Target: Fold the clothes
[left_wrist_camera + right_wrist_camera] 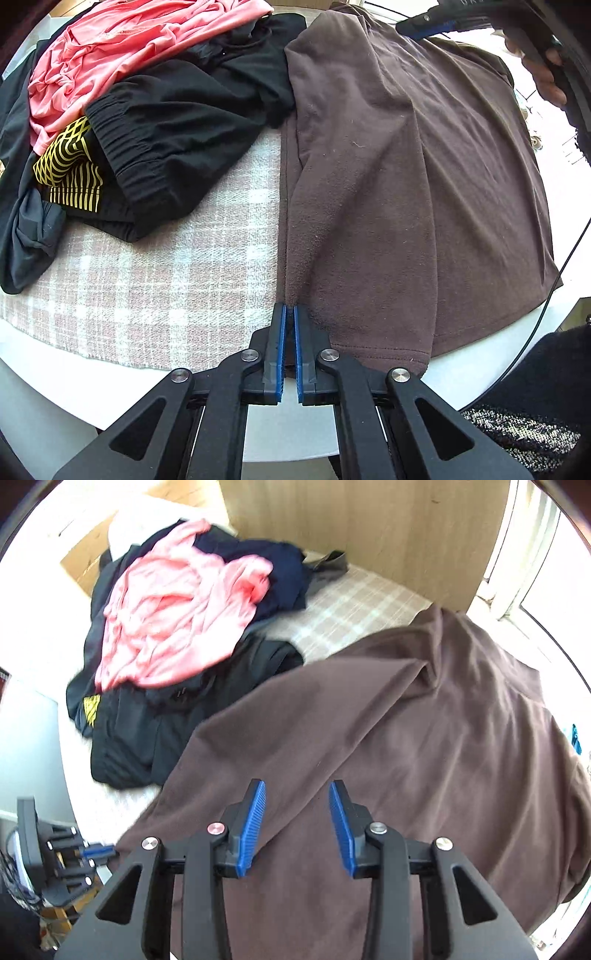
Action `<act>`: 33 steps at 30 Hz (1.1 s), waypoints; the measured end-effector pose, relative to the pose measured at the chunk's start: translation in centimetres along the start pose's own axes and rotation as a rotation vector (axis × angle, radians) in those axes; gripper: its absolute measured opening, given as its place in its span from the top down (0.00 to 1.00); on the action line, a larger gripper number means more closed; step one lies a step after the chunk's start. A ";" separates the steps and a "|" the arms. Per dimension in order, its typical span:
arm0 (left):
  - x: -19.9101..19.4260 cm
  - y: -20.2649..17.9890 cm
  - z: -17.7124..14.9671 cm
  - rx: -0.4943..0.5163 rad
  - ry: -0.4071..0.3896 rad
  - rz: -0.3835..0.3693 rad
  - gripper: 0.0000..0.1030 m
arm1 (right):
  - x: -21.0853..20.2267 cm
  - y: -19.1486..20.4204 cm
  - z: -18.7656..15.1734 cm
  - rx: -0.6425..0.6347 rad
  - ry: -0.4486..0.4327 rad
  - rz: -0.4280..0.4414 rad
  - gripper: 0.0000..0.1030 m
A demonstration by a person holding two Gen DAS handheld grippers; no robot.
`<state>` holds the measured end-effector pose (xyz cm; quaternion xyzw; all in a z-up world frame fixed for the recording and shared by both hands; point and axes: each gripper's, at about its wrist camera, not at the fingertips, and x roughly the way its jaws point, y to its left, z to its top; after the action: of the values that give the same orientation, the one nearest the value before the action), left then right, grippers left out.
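Left wrist view: left hand-held gripper (290, 310) at 6 o'clock, blue pads pressed together, pinching a fold of the brown garment (406, 184) at its near edge. The brown garment covers the right half of the view, spread over the surface, with a raised ridge of cloth running from the pinch up toward 12 o'clock. A plaid cloth (166, 288) lies bare on the surface at 8 o'clock, beside the brown garment's left edge. Pile of clothes at 10 to 11 o'clock: pink garment (129, 48) on top, black garment (184, 122) with ribbed waistband below it, touching the brown garment's left edge, and a black piece with yellow print (70, 170) at 9 o'clock. Right hand-held gripper (428, 24) at 1 o'clock, above the brown garment's far end; a person's hand (546, 70) on its handle at 2 o'clock.

Right wrist view: right hand-held gripper (297, 794) at 6 o'clock, blue pads apart, nothing between them, brown garment (424, 738) beneath. The garment fills the centre and the right, with a fold peak toward 1 o'clock. Pink garment (173, 624) on dark clothes (147, 746) at 10 o'clock, plaid cloth (354, 613) at 12 o'clock, wooden panel (351, 528) behind. Left hand-held gripper (110, 850) at 8 o'clock, at the brown garment's edge. View slightly blurred.
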<state>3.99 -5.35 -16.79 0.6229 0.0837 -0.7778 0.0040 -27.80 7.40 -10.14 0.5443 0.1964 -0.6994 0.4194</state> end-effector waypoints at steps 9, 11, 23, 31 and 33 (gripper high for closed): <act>-7.1 1.6 4.0 0.067 -0.078 0.033 0.91 | 2.5 -5.6 4.8 0.153 -0.024 -0.019 0.65; -7.2 1.9 8.0 0.112 -0.111 0.029 0.90 | 3.2 -5.5 5.5 0.142 -0.021 -0.005 0.65; 8.4 0.4 31.8 0.181 -0.080 -0.214 0.91 | 7.8 -6.7 11.7 0.186 0.051 -0.016 0.65; 11.5 2.3 31.2 0.283 -0.042 0.023 0.98 | 9.8 -7.2 11.7 0.167 0.069 -0.055 0.65; 11.2 3.5 30.8 0.298 -0.055 0.076 0.97 | 9.9 -7.2 11.7 0.155 0.077 -0.063 0.65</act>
<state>-27.89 -11.91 -21.62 0.5979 -0.0565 -0.7976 -0.0571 -41.10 -0.78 -16.75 0.5950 0.1746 -0.7040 0.3463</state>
